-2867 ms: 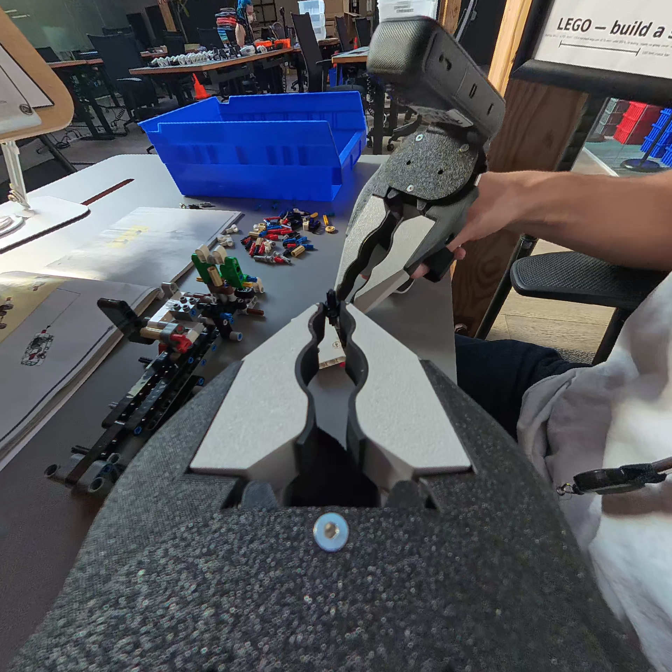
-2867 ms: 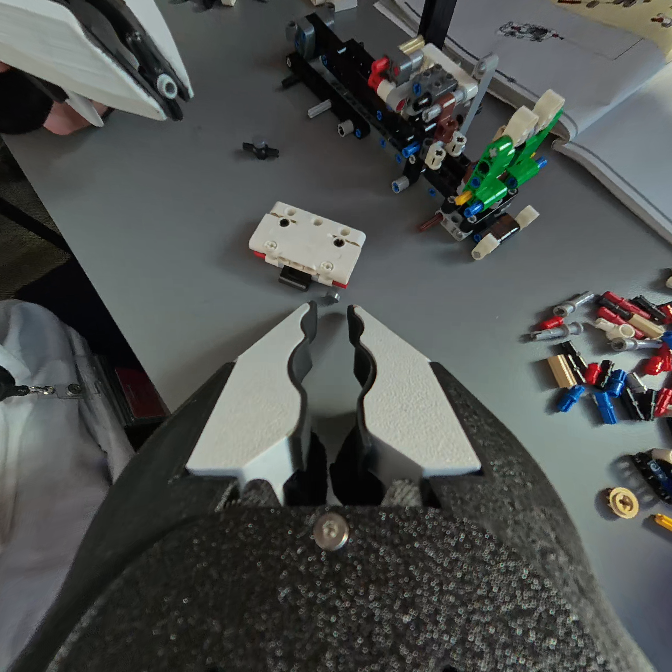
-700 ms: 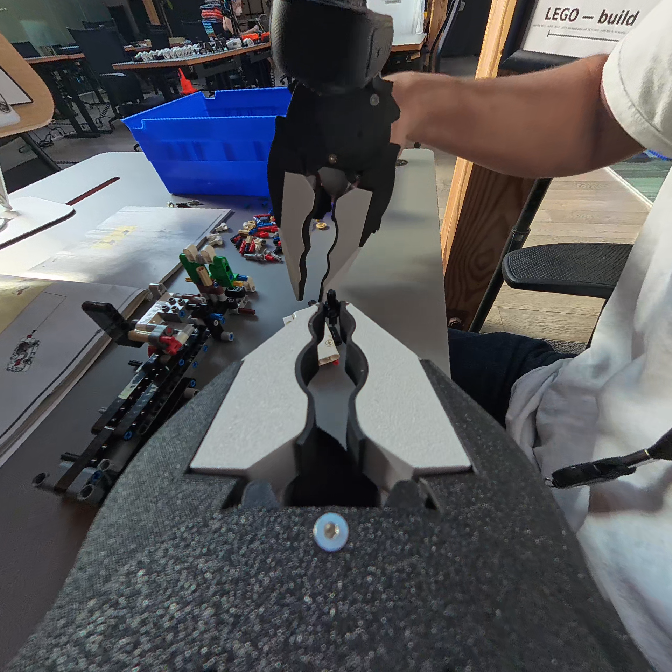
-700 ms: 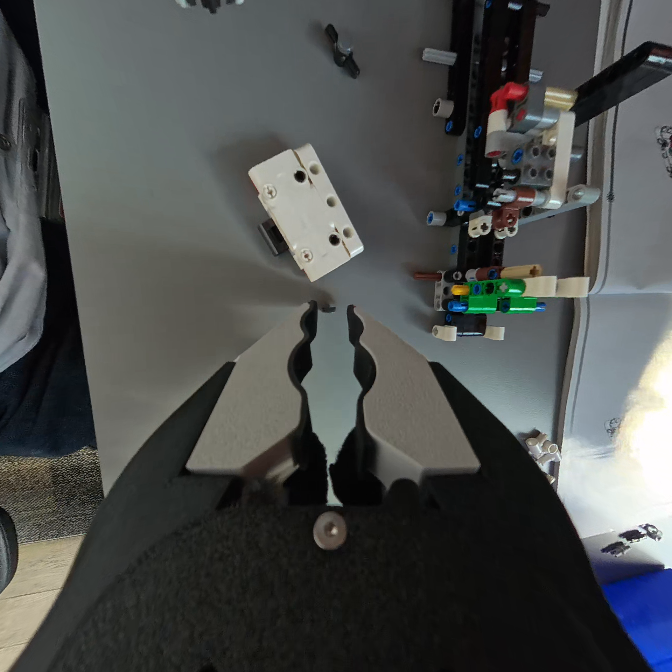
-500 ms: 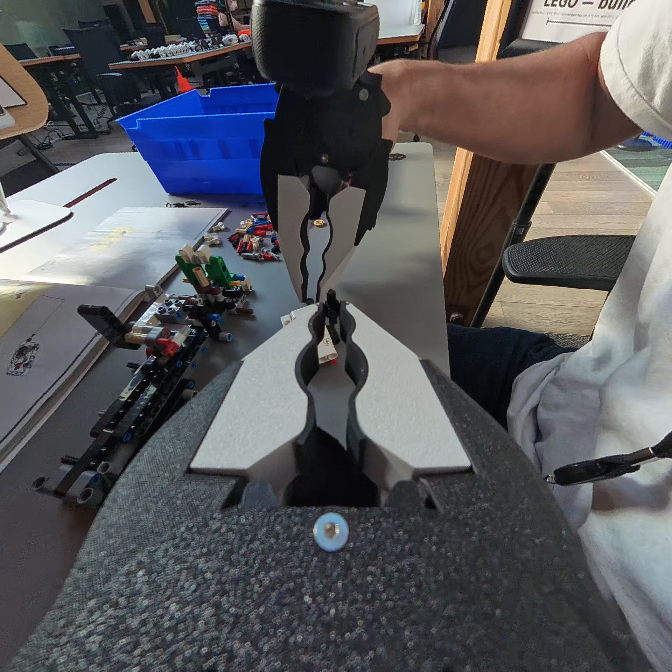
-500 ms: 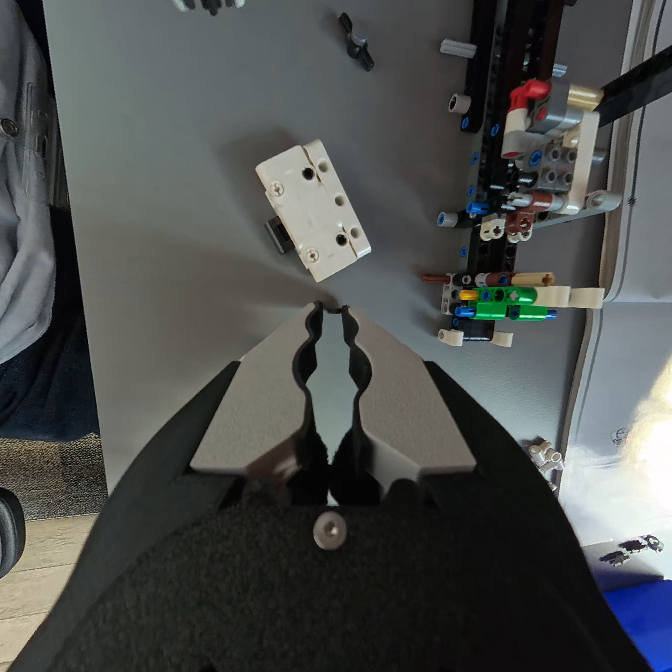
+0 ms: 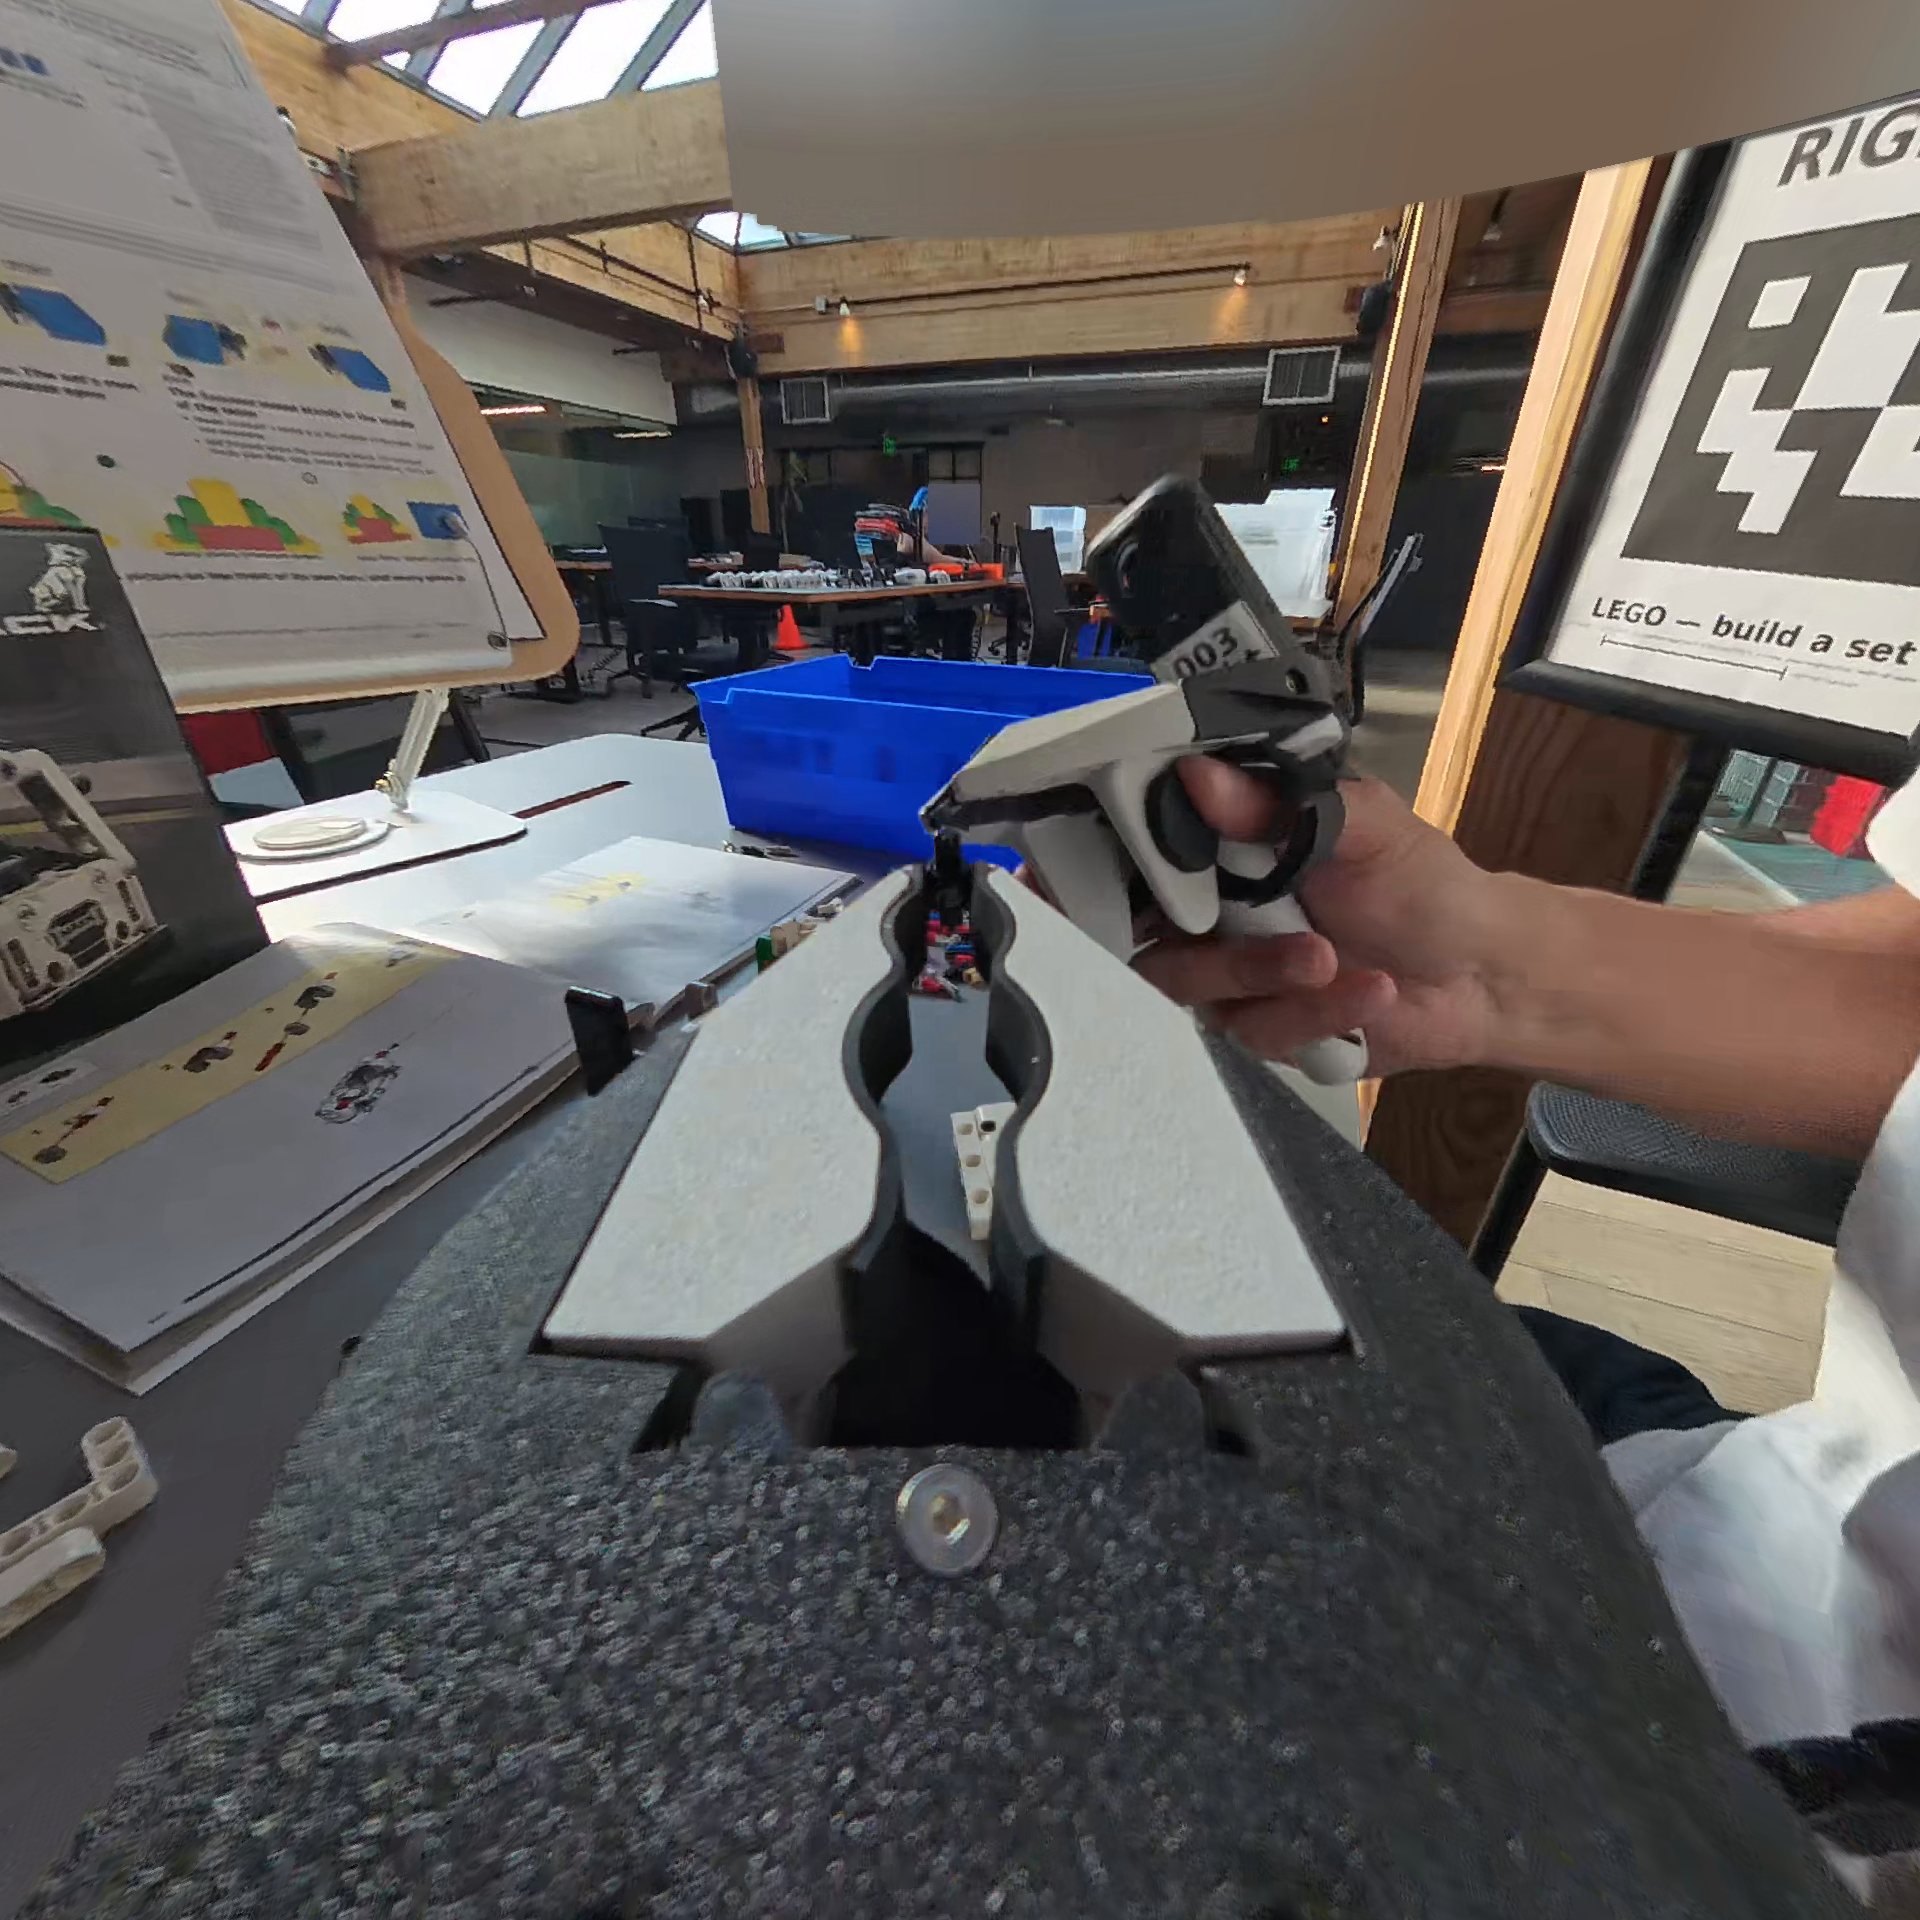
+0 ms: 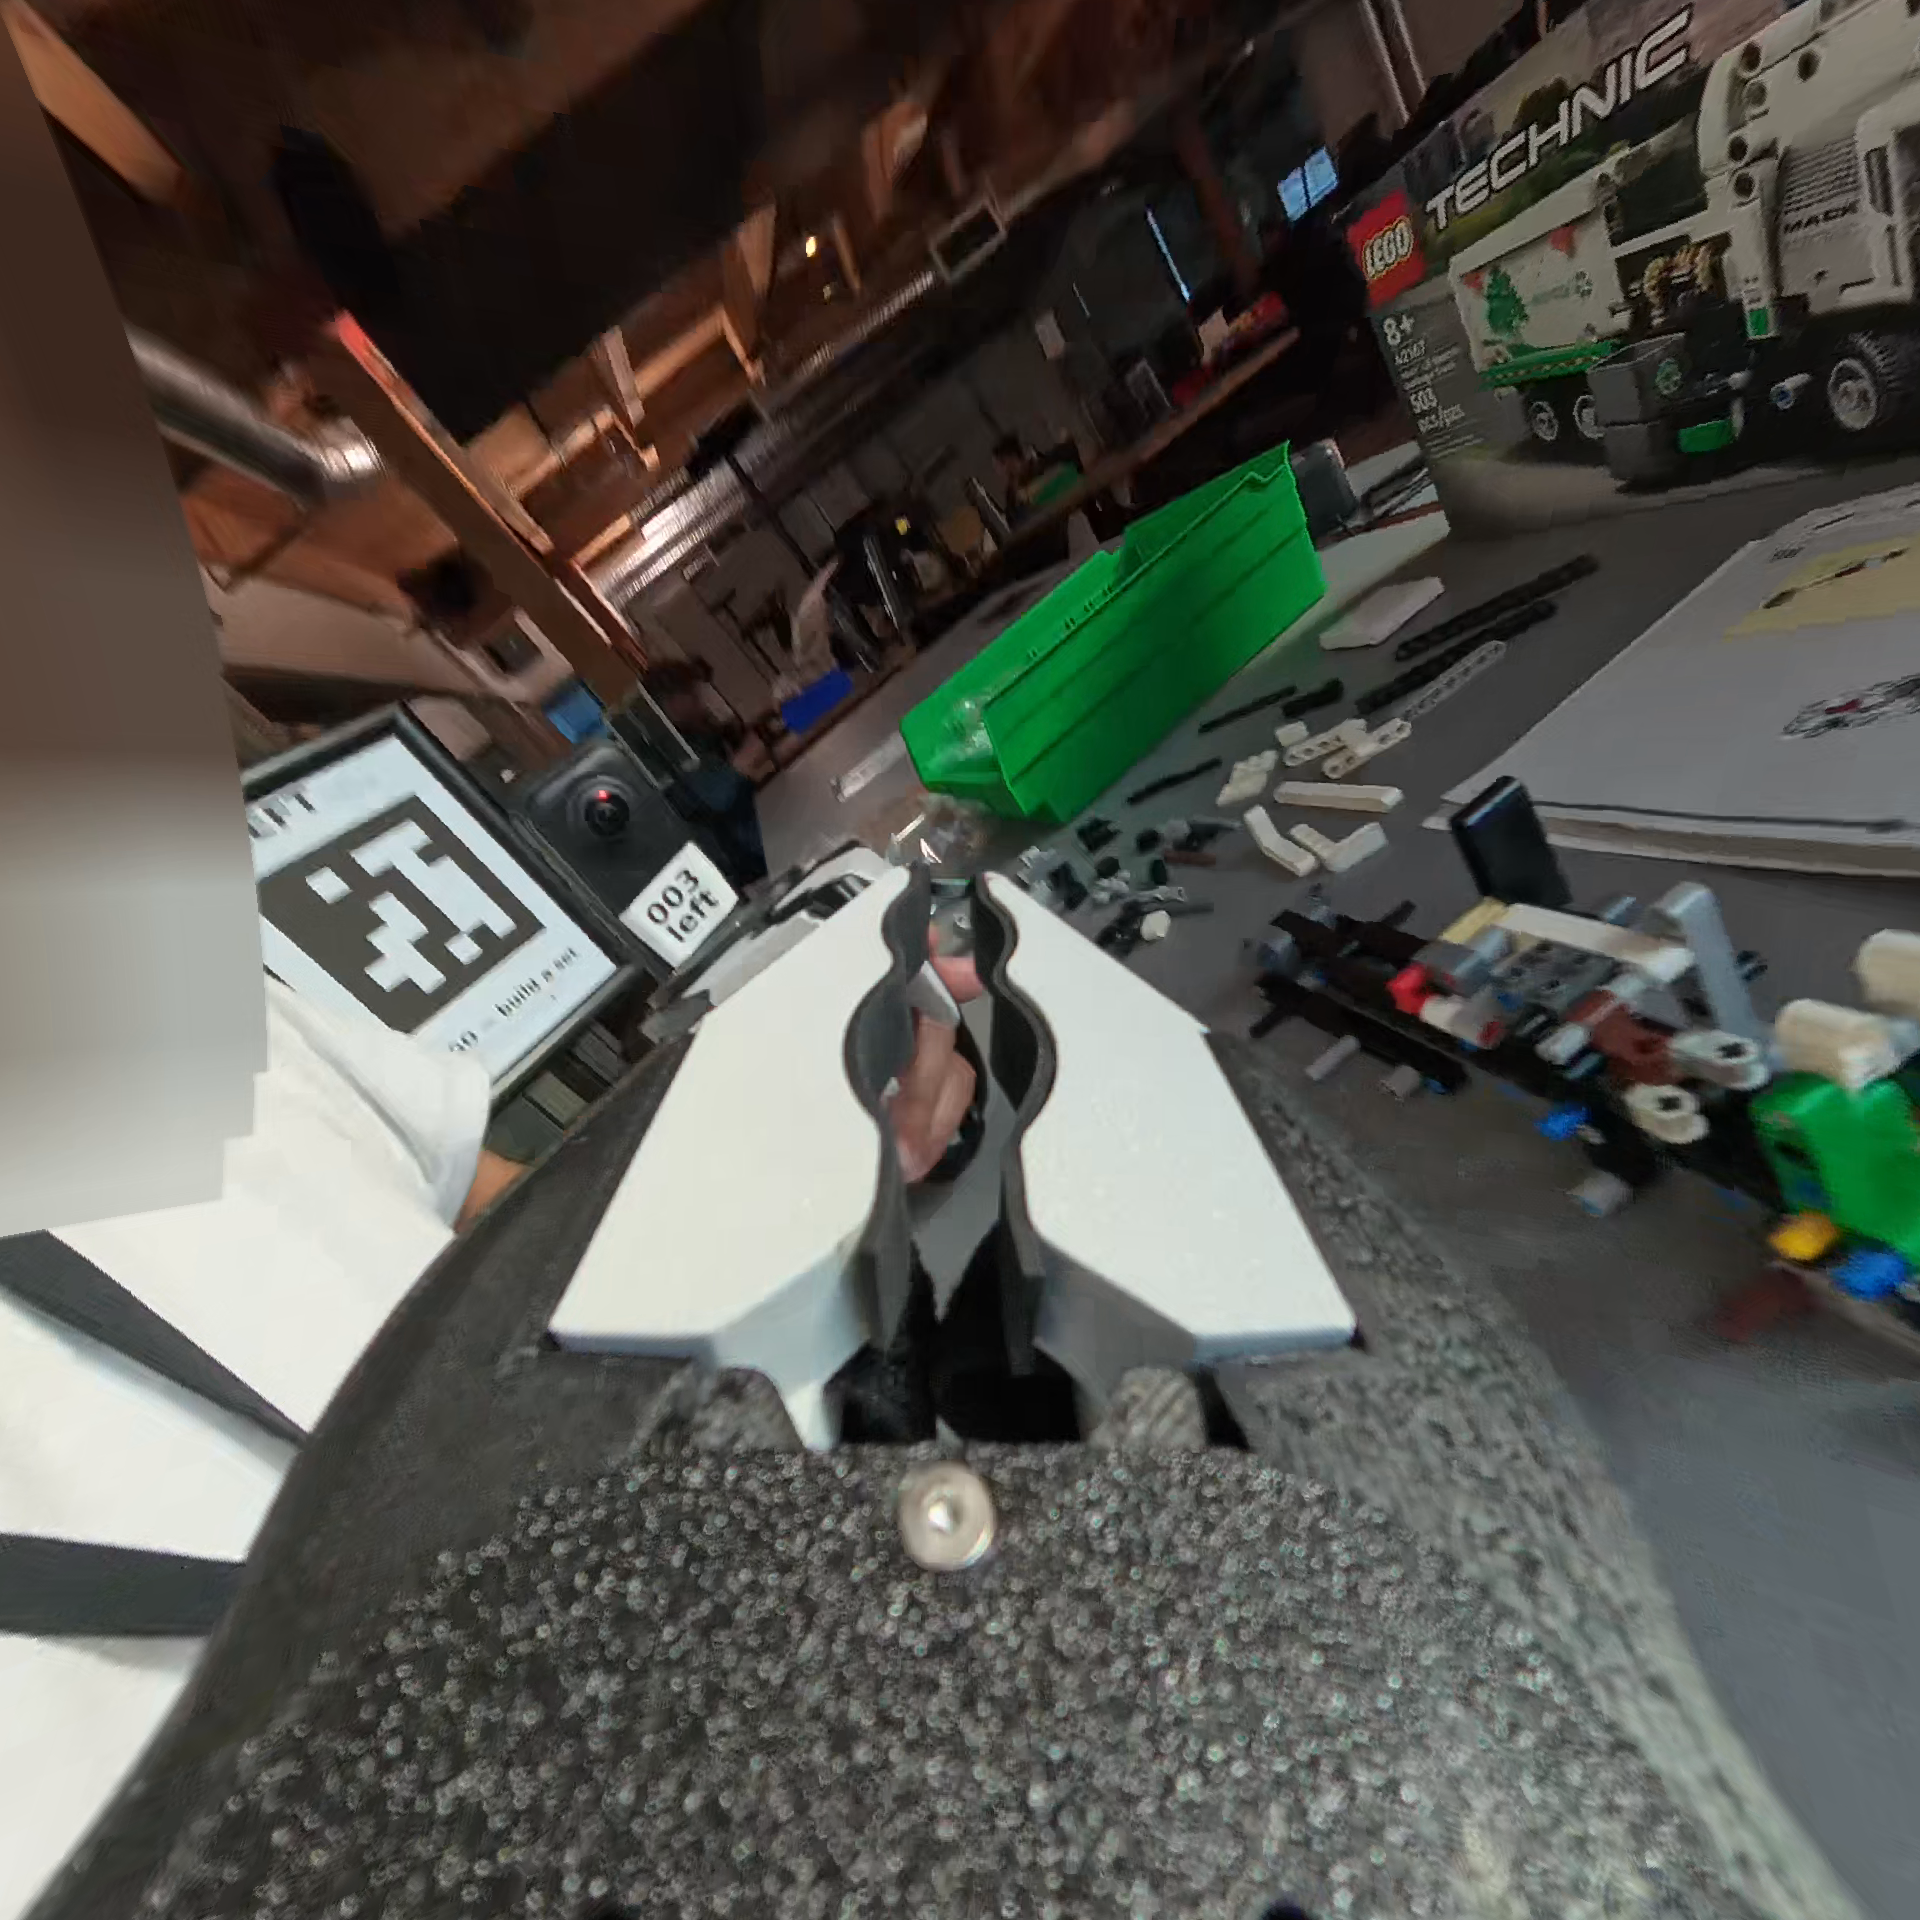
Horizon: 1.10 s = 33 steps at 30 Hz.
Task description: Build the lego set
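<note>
My left gripper is shut on a small black piece that sticks up from its fingertips. It is held above the table. My right gripper comes in from the right in a hand, and its closed tips touch the top of that black piece. In the right wrist view my right gripper is shut on a small grey piece, which is blurred. A white block lies on the table below my left fingers.
A blue bin stands behind. An open instruction booklet lies at the left, with white beams near it. A half-built black chassis, a green bin, loose pieces and the set's box are on the table. My left and right fingertips are right by each other.
My right gripper closed on a small grey piece on the table by the white block. It then lifted and swung over to my left gripper's tips. My left gripper kept its black piece and tilted upward.
</note>
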{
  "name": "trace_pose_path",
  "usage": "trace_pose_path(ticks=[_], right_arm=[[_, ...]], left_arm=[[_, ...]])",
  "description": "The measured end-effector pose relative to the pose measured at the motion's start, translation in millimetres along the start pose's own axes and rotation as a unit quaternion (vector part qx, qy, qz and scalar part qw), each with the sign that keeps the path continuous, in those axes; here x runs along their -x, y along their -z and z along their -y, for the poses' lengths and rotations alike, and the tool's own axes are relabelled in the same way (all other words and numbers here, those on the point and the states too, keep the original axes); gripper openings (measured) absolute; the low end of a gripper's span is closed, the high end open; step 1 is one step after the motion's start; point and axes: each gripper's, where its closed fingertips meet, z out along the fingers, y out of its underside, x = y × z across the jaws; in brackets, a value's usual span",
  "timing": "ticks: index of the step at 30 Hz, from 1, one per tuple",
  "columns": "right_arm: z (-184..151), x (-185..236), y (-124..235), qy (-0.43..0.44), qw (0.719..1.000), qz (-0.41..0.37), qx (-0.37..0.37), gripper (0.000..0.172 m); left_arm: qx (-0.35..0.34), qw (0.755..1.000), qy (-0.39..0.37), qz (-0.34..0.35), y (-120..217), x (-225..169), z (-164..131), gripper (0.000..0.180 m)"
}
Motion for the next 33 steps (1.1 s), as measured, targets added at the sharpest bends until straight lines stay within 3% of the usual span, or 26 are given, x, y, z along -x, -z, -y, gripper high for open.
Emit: trace_pose_path(ticks=[6, 9, 19, 29, 33], right_arm=[[-3.8, 8.7, -14.2, -0.192, 0.974, 0.038, -0.112, 0.005], [-7.5, 5.9, -13.8, -0.234, 0.962, 0.044, -0.134, 0.006], [-16.3, 1.7, -21.8, -0.279, 0.948, 0.045, -0.147, 0.005], [-20.9, -1.0, -22.2, -0.273, 0.950, 0.040, -0.145, 0.006], [-19.6, -0.4, -22.4, -0.337, 0.924, 0.070, -0.168, 0.005]], left_arm=[[0.009, 0.996, -0.068, 0.063, 1.7, 3.6, 2.9, 0.004], [0.025, 0.994, -0.084, 0.068, 0.4, 1.3, -1.1, 0.004], [0.068, 0.980, -0.133, 0.135, -0.4, 9.9, -10.4, 0.005], [0.086, 0.971, -0.154, 0.159, 0.4, 12.8, -14.7, 0.004], [0.086, 0.967, -0.168, 0.174, 0.3, 13.5, -13.2, 0.004]])
